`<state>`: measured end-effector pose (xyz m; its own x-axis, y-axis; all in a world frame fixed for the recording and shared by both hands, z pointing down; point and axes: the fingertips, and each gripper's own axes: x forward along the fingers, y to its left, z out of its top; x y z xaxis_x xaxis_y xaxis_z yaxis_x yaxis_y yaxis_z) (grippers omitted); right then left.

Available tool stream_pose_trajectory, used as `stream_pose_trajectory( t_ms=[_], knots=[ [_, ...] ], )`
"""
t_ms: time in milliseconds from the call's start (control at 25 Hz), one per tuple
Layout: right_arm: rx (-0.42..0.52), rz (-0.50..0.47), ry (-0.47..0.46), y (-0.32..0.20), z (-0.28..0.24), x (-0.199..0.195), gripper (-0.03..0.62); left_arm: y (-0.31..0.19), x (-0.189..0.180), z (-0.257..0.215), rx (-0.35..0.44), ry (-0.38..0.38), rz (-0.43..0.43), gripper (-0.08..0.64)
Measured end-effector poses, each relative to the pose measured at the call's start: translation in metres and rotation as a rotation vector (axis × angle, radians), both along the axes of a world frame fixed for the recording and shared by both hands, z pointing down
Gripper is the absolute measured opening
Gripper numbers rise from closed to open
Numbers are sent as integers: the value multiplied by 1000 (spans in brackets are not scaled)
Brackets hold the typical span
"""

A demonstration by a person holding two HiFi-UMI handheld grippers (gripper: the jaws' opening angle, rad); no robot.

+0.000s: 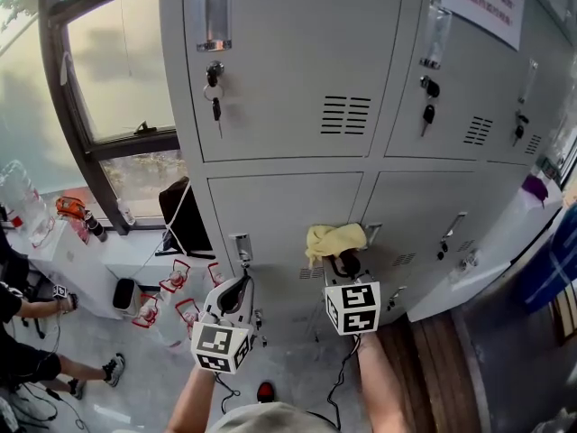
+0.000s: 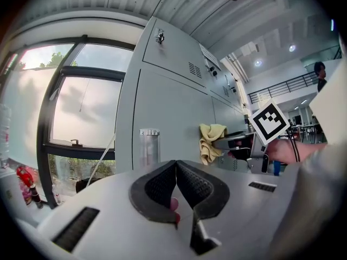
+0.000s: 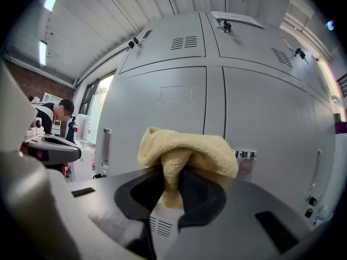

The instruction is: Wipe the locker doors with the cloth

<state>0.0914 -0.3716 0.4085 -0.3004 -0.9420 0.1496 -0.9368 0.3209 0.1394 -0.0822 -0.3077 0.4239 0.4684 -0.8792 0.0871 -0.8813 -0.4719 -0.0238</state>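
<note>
A bank of grey locker doors (image 1: 288,79) fills the head view. My right gripper (image 1: 341,253) is shut on a yellow cloth (image 1: 334,239), which is bunched against a lower locker door (image 1: 297,215). In the right gripper view the cloth (image 3: 187,153) bulges out above the shut jaws, right at the grey door (image 3: 162,107). My left gripper (image 1: 236,289) hangs lower left, in front of the same door, shut with nothing between its pads (image 2: 162,186). From the left gripper view the cloth (image 2: 210,141) and the right gripper's marker cube (image 2: 269,121) show to the right.
Keys (image 1: 215,93) hang from the upper locker locks. A window (image 1: 117,61) is at the left with bottles (image 1: 86,224) on a white table below it. A person's legs (image 1: 36,363) show at bottom left. A blue bin (image 1: 552,260) stands at the right.
</note>
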Motion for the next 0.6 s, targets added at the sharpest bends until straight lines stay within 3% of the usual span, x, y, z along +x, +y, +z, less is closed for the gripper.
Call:
stream_pose_trajectory(
  t_ms=[280,600],
  knots=[
    [-4,58,-1,-1,1,29,83,-1,6,1,-2,-6,17,23],
    [-3,66,-2,-1,4,32,81,-2,7,1,-1,-9,15,23]
  ],
)
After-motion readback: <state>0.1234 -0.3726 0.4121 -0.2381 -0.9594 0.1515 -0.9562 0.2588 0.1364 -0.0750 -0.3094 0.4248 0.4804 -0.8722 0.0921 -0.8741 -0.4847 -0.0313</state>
